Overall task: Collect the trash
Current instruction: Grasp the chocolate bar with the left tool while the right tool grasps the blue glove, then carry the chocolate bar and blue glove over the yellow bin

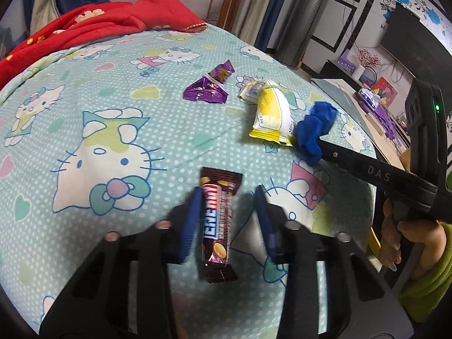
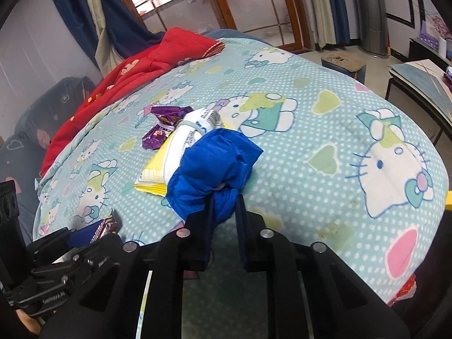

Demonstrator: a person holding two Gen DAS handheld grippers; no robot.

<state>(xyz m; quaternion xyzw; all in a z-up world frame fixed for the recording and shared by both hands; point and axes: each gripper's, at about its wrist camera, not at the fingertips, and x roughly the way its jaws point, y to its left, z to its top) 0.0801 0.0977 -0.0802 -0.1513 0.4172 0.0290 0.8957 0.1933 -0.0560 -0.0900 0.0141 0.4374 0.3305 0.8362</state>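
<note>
Brown foil with peanuts printed on it wraps the snack bar, which lies on the bed with its long axis running from 12 to 6 o'clock in the left wrist view, straight along the left gripper. The bar sits between the blue pads: the left pad touches its side, while the right pad stands a little apart, so this gripper is narrowed around the bar but I judge it not yet pinching. The left hand is plainly the nearer one to it. White block letters on a red and blue band read roughly "ENE…"; the rest is too blurred.

The right gripper is nearly closed, its pads squeezing a crumpled blue wrapper. Its black arm carries the letters "DAS" in the left wrist view.

At 12 o'clock just beyond the blue wrapper lies a yellow-and-white packet, its print unreadable, and a purple wrapper sits past that at 11 o'clock, both resting on the bed, uncollected.
</note>
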